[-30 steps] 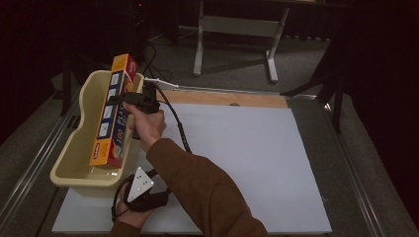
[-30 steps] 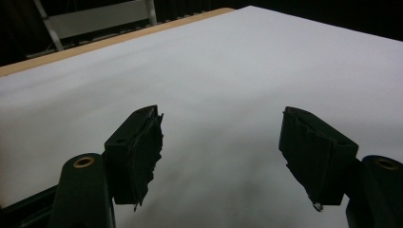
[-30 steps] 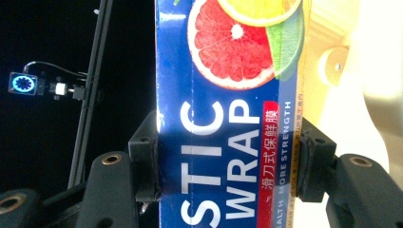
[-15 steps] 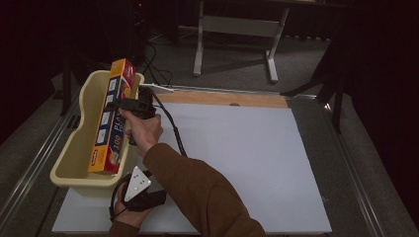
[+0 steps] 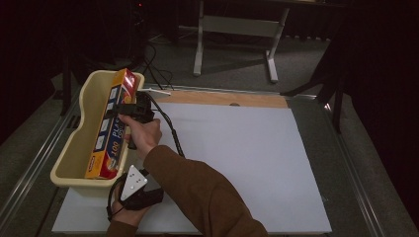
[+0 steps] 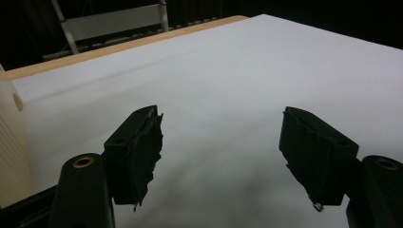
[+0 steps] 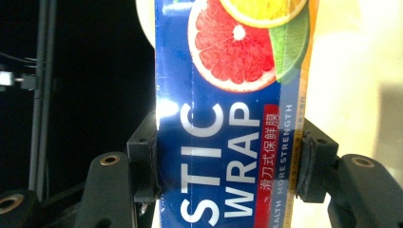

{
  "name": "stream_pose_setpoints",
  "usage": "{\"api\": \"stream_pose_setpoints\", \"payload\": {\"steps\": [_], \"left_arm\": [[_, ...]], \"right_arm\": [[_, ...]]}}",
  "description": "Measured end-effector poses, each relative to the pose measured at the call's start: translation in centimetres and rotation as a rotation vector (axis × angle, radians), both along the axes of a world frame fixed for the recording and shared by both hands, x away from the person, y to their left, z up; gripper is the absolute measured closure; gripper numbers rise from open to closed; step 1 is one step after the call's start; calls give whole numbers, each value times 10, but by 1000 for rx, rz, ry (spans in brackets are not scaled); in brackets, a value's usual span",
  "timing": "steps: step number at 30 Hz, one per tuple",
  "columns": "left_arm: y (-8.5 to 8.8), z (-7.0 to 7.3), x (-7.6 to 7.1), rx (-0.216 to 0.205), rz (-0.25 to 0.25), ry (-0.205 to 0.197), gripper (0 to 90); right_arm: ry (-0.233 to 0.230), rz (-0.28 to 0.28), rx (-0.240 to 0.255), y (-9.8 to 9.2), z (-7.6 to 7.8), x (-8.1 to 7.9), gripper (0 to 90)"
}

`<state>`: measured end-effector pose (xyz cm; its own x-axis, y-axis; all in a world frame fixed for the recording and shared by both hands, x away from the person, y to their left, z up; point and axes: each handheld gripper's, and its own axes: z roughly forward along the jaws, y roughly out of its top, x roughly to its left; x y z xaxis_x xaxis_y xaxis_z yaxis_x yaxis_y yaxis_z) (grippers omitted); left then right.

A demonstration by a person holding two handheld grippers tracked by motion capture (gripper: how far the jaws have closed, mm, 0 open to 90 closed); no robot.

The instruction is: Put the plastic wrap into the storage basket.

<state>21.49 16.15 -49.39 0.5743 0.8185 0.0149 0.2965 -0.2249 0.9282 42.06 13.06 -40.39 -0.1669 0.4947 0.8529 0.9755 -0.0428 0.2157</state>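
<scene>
A long plastic wrap box [image 5: 109, 126], blue with orange and red edges, lies slanted inside a cream plastic tub [image 5: 79, 140] at the table's left. My right gripper [image 5: 129, 109] is shut on the box near its upper half; the right gripper view has both jaws pressed on the box [image 7: 233, 133], with fruit pictures and "WRAP" lettering. My left gripper [image 5: 134, 183], topped by its grey three-cornered plate, rests low at the table's front left beside the tub. In the left gripper view it [image 6: 221, 156] stands open with only white board between its fingers [image 6: 138, 152].
A white board [image 5: 247, 158] covers the table, with a wooden strip [image 5: 222, 98] along its far edge. A metal stand [image 5: 237, 29] sits on the floor beyond the table. Metal rails [image 5: 356, 163] run along both table sides.
The right gripper has carried the box lower and deeper into the tub, its near end now down inside. The left gripper has stayed put.
</scene>
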Motion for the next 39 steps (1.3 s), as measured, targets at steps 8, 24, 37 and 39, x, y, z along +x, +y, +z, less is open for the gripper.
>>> {"api": "stream_pose_setpoints", "payload": {"steps": [8, 24, 37, 39], "left_arm": [[-1, 0, -1, 6, 0, 0, 304], [0, -1, -1, 9, 12, 1, 303], [-2, -1, 0, 24, 20, 7, 304], [-2, -1, 0, 25, 23, 8, 304]], "right_arm": [[19, 3, -58, -3, 0, 1, 376], [-183, 162, -135, -27, 27, -3, 426], [-863, 311, -479, -131, 29, -40, 345], [-921, 316, -492, -155, 23, -47, 330]]}}
